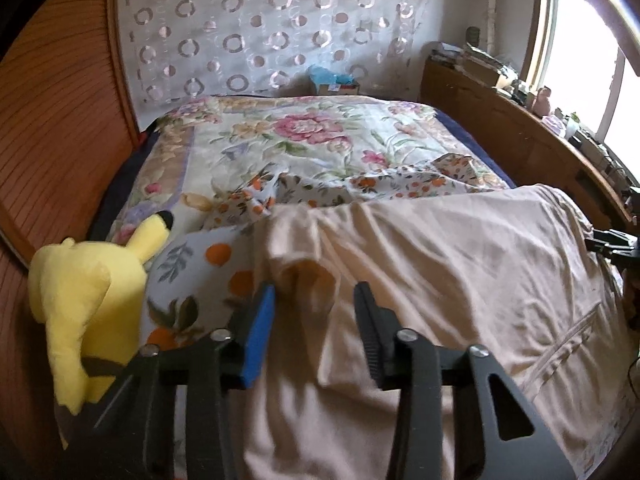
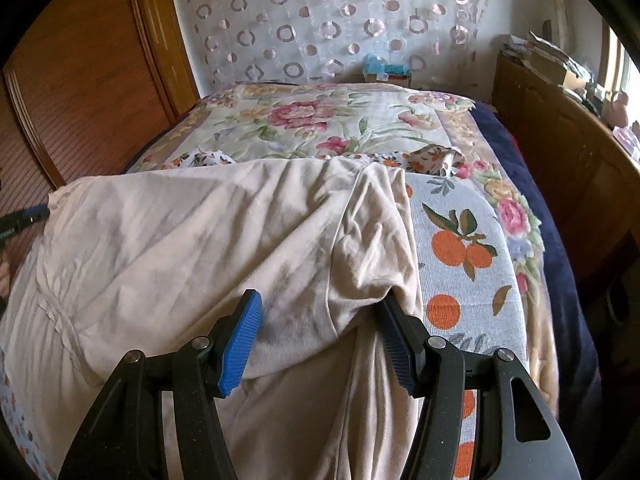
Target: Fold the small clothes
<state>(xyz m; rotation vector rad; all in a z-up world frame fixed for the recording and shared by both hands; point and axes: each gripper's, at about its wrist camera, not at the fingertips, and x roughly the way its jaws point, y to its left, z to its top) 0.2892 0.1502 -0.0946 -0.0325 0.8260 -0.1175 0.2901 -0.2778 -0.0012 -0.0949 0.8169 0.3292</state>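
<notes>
A beige garment (image 1: 440, 264) lies wrinkled across the near end of the bed, also wide in the right wrist view as the beige garment (image 2: 192, 240). My left gripper (image 1: 316, 304) straddles a raised fold at the garment's left edge. Its blue pad (image 1: 260, 328) touches the fold and the black finger (image 1: 370, 320) stands apart from it. My right gripper (image 2: 320, 312) stands over the garment's right edge with a bunched hump of cloth between its fingers. Cloth drapes over its black fingertip (image 2: 394, 320), and a gap shows beside the blue pad (image 2: 240, 344).
An orange-print cloth (image 2: 456, 256) lies under the garment on a floral blanket (image 1: 304, 140). A yellow plush toy (image 1: 92, 288) sits at the bed's left edge. A wooden wardrobe (image 1: 56, 128) stands left; a cluttered wooden cabinet (image 1: 500, 120) stands right. A tissue box (image 1: 336, 84) sits at the head.
</notes>
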